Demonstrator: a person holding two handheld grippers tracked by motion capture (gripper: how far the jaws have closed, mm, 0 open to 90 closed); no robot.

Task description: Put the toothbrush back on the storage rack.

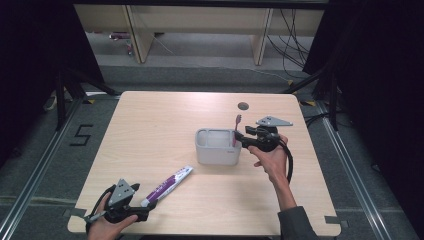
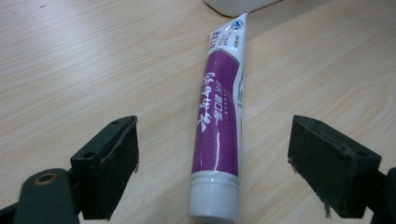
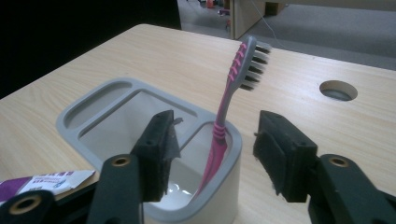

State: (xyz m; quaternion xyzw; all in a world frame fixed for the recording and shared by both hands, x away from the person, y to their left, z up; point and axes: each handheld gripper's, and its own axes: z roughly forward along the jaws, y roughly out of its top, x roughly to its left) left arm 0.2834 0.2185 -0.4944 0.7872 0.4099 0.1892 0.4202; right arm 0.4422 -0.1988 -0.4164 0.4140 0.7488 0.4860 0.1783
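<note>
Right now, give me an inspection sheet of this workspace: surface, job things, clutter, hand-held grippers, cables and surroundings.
Surface: light wooden table, round hole near far edge.
Job things: pink toothbrush stands leaning in the grey holder, bristles up; purple toothpaste tube lies flat, cap toward the left hand-held gripper.
Clutter: nothing seen.
Grippers: left hand-held gripper open, jaws either side of the tube, not touching; right hand-held gripper open, pads clear of the toothbrush.
Cables: black cable loops from right gripper.
Surroundings: grey floor, wooden bench, loose wires behind.

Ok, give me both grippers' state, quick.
Left gripper: jaws open, either side of the toothpaste tube, not gripping.
Right gripper: jaws open; toothbrush stands free in the holder.
</note>
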